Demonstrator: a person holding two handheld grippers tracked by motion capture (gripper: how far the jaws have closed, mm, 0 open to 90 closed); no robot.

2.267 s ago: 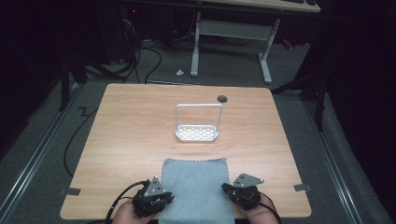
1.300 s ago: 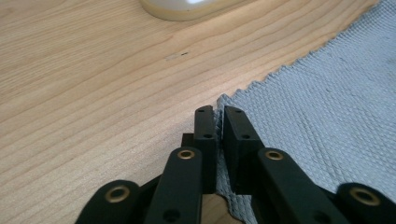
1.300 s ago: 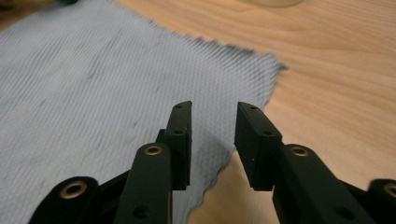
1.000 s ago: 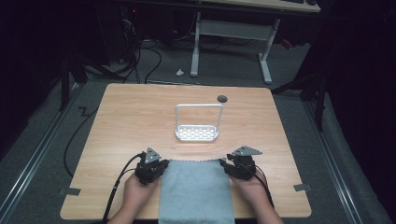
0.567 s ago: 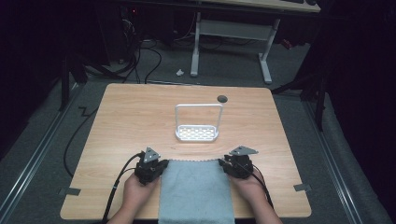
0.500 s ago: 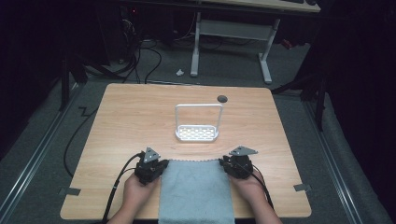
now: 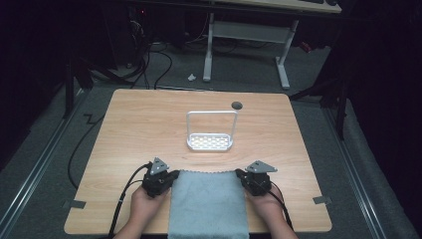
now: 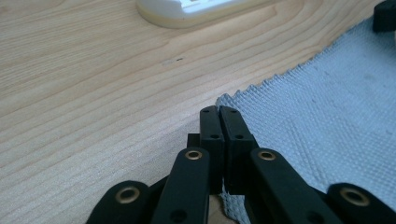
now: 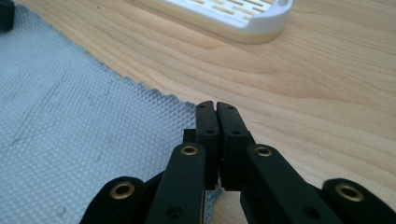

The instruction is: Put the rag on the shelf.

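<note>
A grey-blue cloth (image 7: pixel 209 204) lies flat at the table's near edge and hangs over the front. My left gripper (image 7: pixel 172 177) sits at its far left corner. In the left gripper view the jaws have just been closing and are pressed together on the cloth (image 8: pixel 327 107) corner. My right gripper (image 7: pixel 241 175) sits at the far right corner. In the right gripper view its jaws have just been closing fast and now pinch the edge of the cloth (image 9: pixel 70 116). A hand holds each gripper from below.
A white slotted rack (image 7: pixel 210 142) with a tall wire hoop stands mid-table, a short way beyond the cloth, also seen as the rack (image 8: pixel 187 7) and the rack (image 9: pixel 233 14). A dark round hole (image 7: pixel 237 105) is in the wooden table (image 7: pixel 139 124) behind it.
Both grippers have moved away from the near edge, up along the cloth's sides to its far corners. Over the last second they have stayed there.
</note>
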